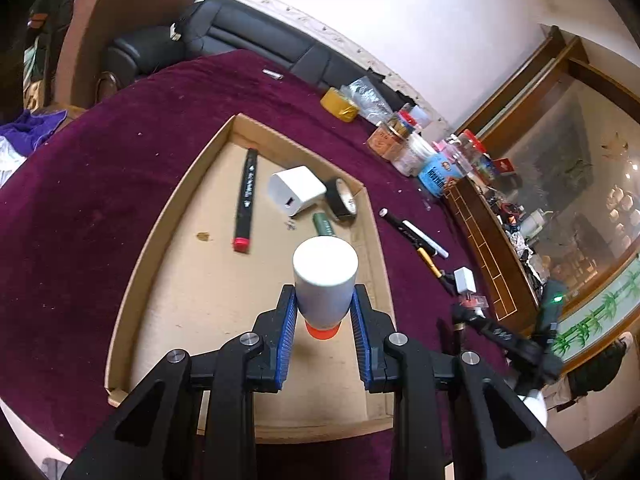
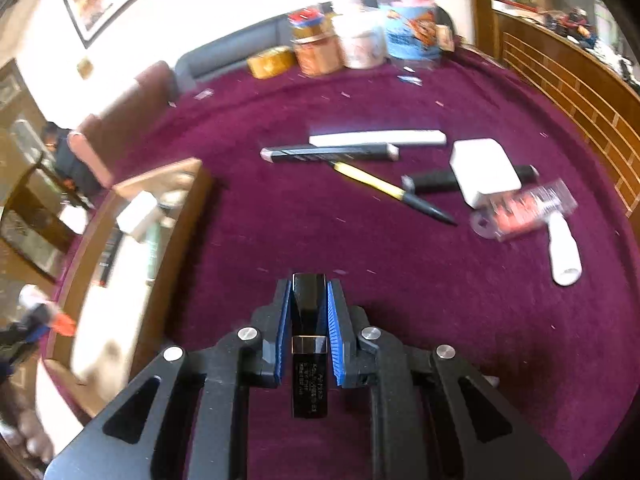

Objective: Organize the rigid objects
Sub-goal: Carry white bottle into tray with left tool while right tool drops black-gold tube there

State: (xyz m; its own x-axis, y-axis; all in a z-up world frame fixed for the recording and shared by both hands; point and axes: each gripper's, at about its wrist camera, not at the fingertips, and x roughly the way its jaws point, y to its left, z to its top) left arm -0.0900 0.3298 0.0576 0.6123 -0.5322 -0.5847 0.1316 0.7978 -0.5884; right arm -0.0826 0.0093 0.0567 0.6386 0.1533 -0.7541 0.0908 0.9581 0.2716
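Note:
My left gripper (image 1: 325,300) is shut on a white bottle with an orange cap (image 1: 325,280), held above the cardboard tray (image 1: 172,216). Inside the tray lie a black marker with a red end (image 1: 245,200), a white charger block (image 1: 296,195), a roll of black tape (image 1: 342,198) and a green tube (image 1: 322,224). My right gripper (image 2: 309,292) is shut on a black rectangular marker (image 2: 309,344), above the purple cloth and right of the tray (image 2: 160,216). Ahead of it on the cloth lie pens (image 2: 348,148), a white adapter (image 2: 484,172), a clear packet (image 2: 524,212) and a small white bottle (image 2: 564,256).
Jars and tins (image 1: 416,152) and a yellow tape roll (image 1: 339,105) stand at the purple table's far edge. A wooden counter (image 1: 492,248) borders the table on the right. Loose pens (image 1: 416,238) and a white adapter (image 1: 464,280) lie on the cloth beside the tray.

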